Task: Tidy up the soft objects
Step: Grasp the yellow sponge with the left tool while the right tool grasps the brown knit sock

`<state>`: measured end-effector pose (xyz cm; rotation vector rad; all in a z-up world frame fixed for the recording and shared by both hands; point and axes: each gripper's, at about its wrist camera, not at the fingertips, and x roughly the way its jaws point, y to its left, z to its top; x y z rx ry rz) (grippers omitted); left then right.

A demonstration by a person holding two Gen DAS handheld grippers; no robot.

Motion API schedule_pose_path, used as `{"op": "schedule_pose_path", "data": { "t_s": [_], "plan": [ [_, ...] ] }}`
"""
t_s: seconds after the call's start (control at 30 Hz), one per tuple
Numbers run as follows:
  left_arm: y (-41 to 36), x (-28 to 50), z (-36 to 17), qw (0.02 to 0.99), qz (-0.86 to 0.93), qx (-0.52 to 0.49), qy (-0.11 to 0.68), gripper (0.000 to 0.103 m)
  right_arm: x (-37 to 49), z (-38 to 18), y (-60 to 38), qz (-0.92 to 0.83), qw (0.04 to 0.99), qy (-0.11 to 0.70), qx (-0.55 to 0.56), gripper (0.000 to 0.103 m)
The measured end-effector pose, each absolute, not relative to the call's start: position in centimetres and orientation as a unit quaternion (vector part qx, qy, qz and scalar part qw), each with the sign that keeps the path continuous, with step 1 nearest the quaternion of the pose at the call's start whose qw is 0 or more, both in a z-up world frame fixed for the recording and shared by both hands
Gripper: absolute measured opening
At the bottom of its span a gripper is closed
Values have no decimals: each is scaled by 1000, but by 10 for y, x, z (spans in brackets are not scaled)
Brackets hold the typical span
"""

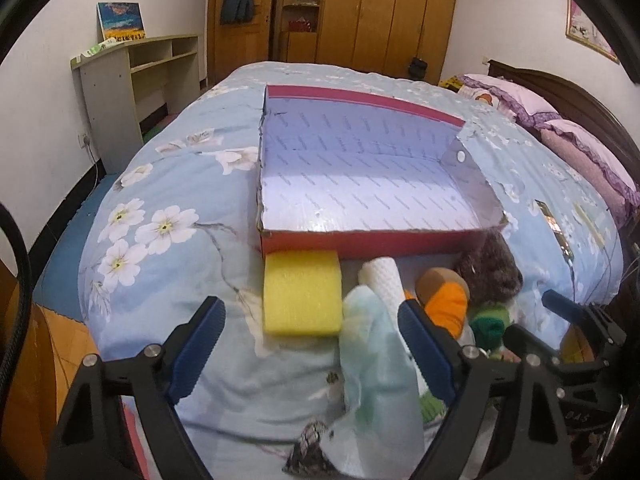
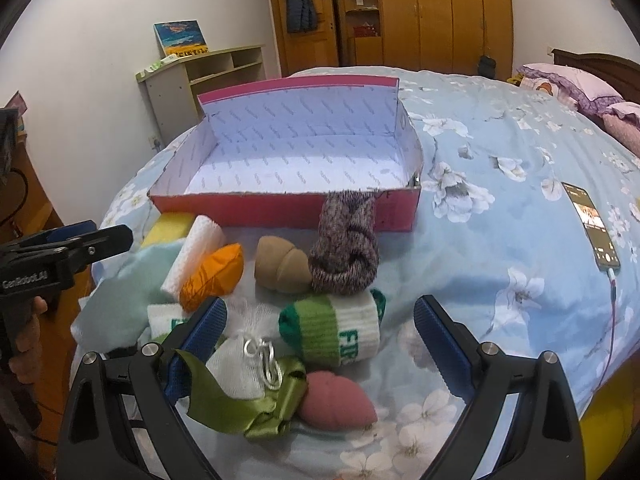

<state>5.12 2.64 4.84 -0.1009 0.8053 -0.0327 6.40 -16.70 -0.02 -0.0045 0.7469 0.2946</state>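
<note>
An empty red cardboard box [image 1: 360, 238] with a white lining lies on the bed. In front of it lie a yellow sponge [image 1: 302, 292], a white roll [image 1: 382, 280], an orange pouch [image 2: 214, 276], a tan sponge [image 2: 280, 266], a knitted purple-grey piece [image 2: 346, 248], a green-and-white sock [image 2: 332, 330], a pink sponge [image 2: 336, 400], a white mesh puff [image 2: 240, 364] with a green ribbon [image 2: 248, 404], and a pale green cloth [image 1: 372, 352]. My left gripper [image 1: 312, 320] hangs open above the yellow sponge and cloth. My right gripper [image 2: 320, 316] is open above the sock, gripping nothing.
A phone [image 2: 592, 224] on a charging cable lies on the floral blue quilt [image 2: 500, 160] to the right. Purple pillows [image 1: 580, 140] lie at the headboard. A shelf desk [image 1: 132, 72] stands against the left wall, and wooden wardrobes [image 1: 380, 12] behind the bed.
</note>
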Motion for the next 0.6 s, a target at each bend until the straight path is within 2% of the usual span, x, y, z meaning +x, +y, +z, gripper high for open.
{"op": "schedule_pose_path", "data": {
  "t_s": [0.23,0.3,0.47,0.6],
  "plan": [
    [30,83,31,907,-4,-57,417,83,84,4,-168,138,922,363,-4,96],
    [31,91,24,903,0,-58,426,82,90,4,-168,136,921,365,-3,90],
    [33,105,8,893,1,-65,446,81,107,-3,-172,131,916,380,2,89],
    [34,112,-2,888,8,-65,456,81,116,-10,-176,130,910,392,11,82]
  ]
}}
